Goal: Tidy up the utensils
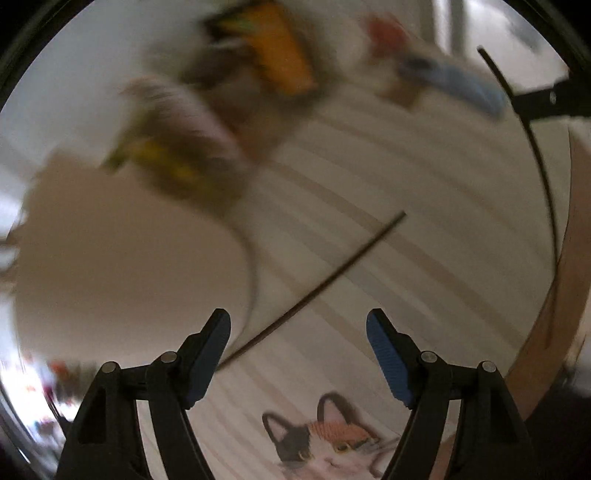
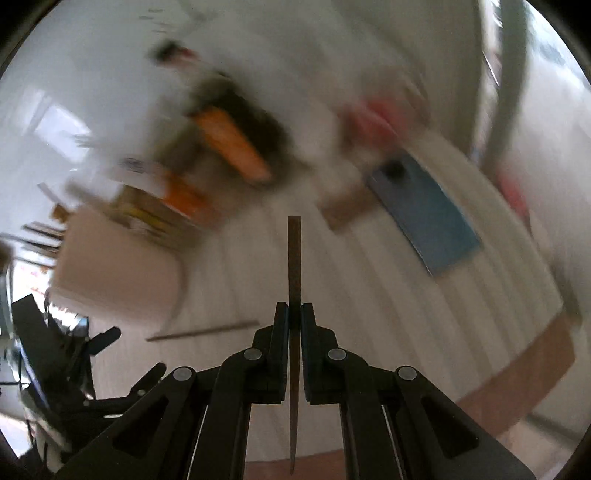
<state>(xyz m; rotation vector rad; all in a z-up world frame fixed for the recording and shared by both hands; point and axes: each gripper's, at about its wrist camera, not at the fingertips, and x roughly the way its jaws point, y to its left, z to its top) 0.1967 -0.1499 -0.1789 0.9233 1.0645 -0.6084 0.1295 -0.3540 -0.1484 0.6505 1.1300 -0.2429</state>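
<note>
A pale cloth with faint stripes point(image 1: 406, 206) is covering the desk, whose bare brown edge point(image 2: 517, 373) is showing along the near side; both views are smearing with motion.

Nearest, at the near edge, a printed cat's face in black, white and orange point(image 1: 325, 439) is lying on the cloth. Above it the left hand-held gripper point(image 1: 298, 354) is standing wide with nothing between its blue pads. Just beyond its left finger a thin dark brown chopstick point(image 1: 314, 291) is lying loose on the cloth, slanting toward the middle of the desk. The right hand-held gripper point(image 2: 294, 314) is clamping a second dark wooden chopstick point(image 2: 294, 258) upright, its blunt end sticking out forward past the fingertips.

Farther in, a large beige smooth-sided box-like thing point(image 1: 129, 258) is sitting toward the left edge, and a blue flat rectangle point(image 2: 424, 218) toward the right. At the far edge orange and yellow packets point(image 1: 280, 51) and a red object point(image 1: 388, 33) are blurring into each other.

Risks, as I judge them: the loose chopstick is thin and round, so a fast closing could be rolling it away or pinching the cloth. The held chopstick is gripped on a narrow span and could be pivoting or slipping. Its long tail could be knocking nearby clutter.

No writing or brand is readable; the packets are too blurred.
</note>
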